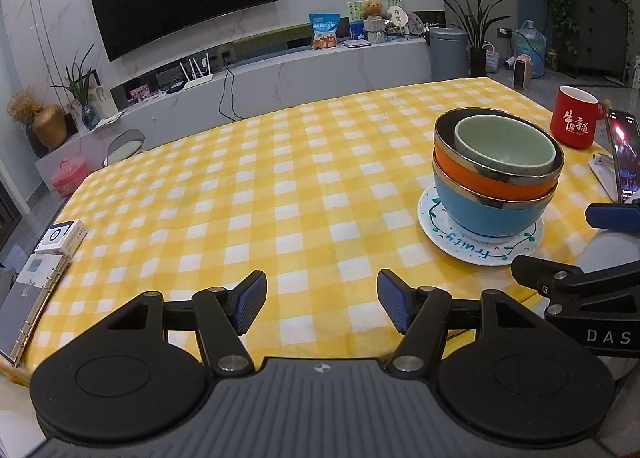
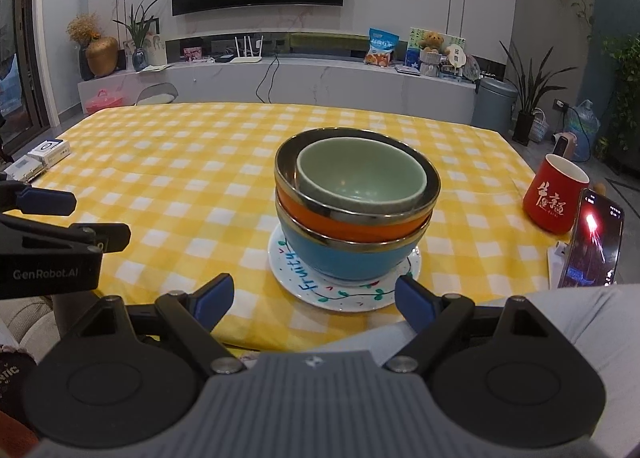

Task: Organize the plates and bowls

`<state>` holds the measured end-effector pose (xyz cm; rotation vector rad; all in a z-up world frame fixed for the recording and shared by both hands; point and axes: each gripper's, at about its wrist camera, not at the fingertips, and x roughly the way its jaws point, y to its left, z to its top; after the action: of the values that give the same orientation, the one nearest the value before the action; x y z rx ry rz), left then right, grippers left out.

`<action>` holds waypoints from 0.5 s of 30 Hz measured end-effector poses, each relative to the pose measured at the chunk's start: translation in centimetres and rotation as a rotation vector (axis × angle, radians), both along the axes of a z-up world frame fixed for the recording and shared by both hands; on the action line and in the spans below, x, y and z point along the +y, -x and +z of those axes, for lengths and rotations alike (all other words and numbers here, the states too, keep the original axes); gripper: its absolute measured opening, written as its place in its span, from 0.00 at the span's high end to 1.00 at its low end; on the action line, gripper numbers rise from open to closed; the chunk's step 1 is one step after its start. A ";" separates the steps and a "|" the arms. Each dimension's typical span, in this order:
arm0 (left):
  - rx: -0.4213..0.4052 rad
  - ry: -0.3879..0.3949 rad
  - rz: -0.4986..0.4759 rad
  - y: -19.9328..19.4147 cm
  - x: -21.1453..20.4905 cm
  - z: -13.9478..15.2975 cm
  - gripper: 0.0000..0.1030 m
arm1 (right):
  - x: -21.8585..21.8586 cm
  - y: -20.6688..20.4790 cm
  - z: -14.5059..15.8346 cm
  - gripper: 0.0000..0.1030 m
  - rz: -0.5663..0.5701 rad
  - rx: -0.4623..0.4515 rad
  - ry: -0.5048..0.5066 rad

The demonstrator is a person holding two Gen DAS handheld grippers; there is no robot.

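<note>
A white plate (image 2: 352,300) lettered "Fruity" lies on the yellow checked table. On it stand three nested bowls: a blue bowl (image 2: 348,258) at the bottom, an orange bowl (image 2: 340,223) in it, and a small pale green bowl (image 2: 360,177) on top. The stack also shows in the left wrist view, with the plate (image 1: 452,242) and the green bowl (image 1: 504,147) at right. My right gripper (image 2: 316,304) is open and empty just in front of the plate. My left gripper (image 1: 322,306) is open and empty over bare cloth, left of the stack.
A red mug (image 2: 554,195) and a propped phone (image 2: 592,242) stand at the right. A small box (image 1: 62,238) and a ring binder (image 1: 28,306) lie at the table's left edge. The table's near edge runs just under both grippers.
</note>
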<state>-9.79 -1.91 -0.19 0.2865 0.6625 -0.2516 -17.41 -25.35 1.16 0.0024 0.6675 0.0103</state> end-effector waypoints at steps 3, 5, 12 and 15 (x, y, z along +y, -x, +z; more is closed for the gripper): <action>-0.003 -0.001 -0.002 0.1 0.1 0.1 0.27 | 0.1 0.1 -0.1 0.16 0.001 0.000 0.002; -0.005 0.000 -0.004 0.1 0.1 0.2 0.27 | 0.1 0.1 -0.1 0.16 0.000 -0.001 0.002; -0.006 -0.001 -0.004 0.1 0.0 0.2 0.27 | 0.1 0.1 -0.1 0.16 0.004 0.001 0.004; -0.001 0.000 -0.002 0.1 0.0 0.2 0.27 | 0.1 0.1 -0.1 0.16 0.006 0.001 0.006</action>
<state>-9.85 -1.87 0.03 0.2876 0.6616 -0.2534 -17.56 -25.24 1.05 -0.0051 0.6689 0.0140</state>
